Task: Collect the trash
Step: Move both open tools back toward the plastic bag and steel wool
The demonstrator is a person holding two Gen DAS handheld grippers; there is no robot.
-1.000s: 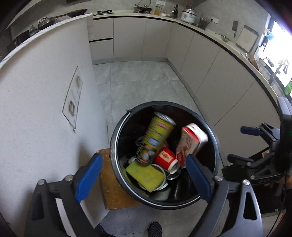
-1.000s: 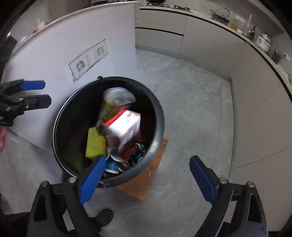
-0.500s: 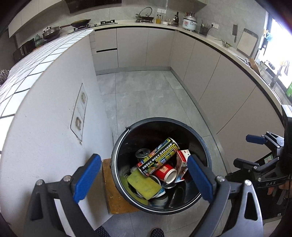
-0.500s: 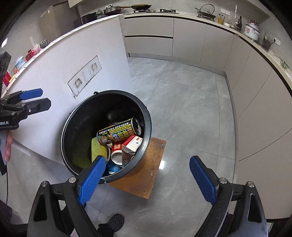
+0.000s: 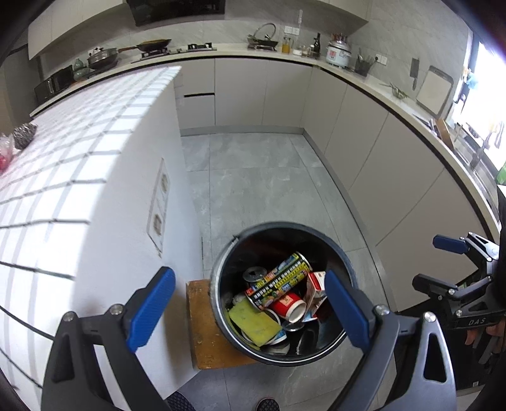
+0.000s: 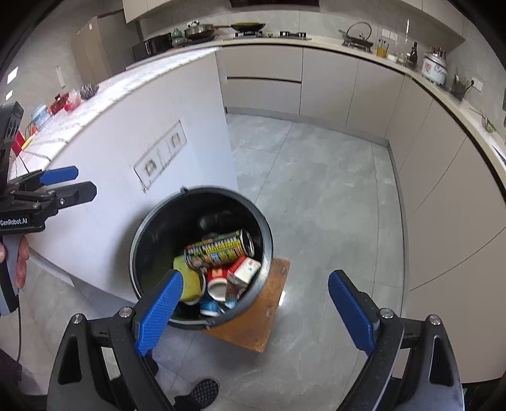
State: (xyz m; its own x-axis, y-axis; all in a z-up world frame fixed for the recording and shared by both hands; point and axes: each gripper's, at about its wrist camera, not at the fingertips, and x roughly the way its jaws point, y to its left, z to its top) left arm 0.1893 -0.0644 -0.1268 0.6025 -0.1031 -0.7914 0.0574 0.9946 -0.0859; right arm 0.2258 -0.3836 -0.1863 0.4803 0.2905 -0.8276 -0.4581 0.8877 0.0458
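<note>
1. Left tongs [image 5: 249, 309]: jaws spread wide, nothing between the pads, above the bin's near rim.
2. Right tongs [image 6: 253, 311]: also wide open and empty; the left pad overlaps the bin's near edge in its own view. From the left camera they show at the right edge, a hand [image 5: 484, 332] on the grip.
3. Shoe tips at the bottom edge on the grey tile floor [image 6: 316, 189].
4. Black round bin [image 5: 346, 268] sits on a brown wooden board [image 5: 205, 341], tight against the white island side.
5. Trash is in the bin: printed can [image 5: 278, 279] lying on top, red paper cup [image 5: 289, 306] mouth-out just below it, red-and-white carton [image 5: 316, 284] to its right, yellow sponge [image 5: 253, 321] at the near left, blue-labelled tubs [image 6: 210, 306] underneath.
6. Island panel carries a socket plate [image 5: 159, 205]; its tiled worktop [image 5: 79, 142] holds small items at the far left.
7. Far wall: cabinet run, hob with pans [image 6: 243, 27], kettle [image 6: 357, 34], rice cooker [image 6: 435, 68].
</note>
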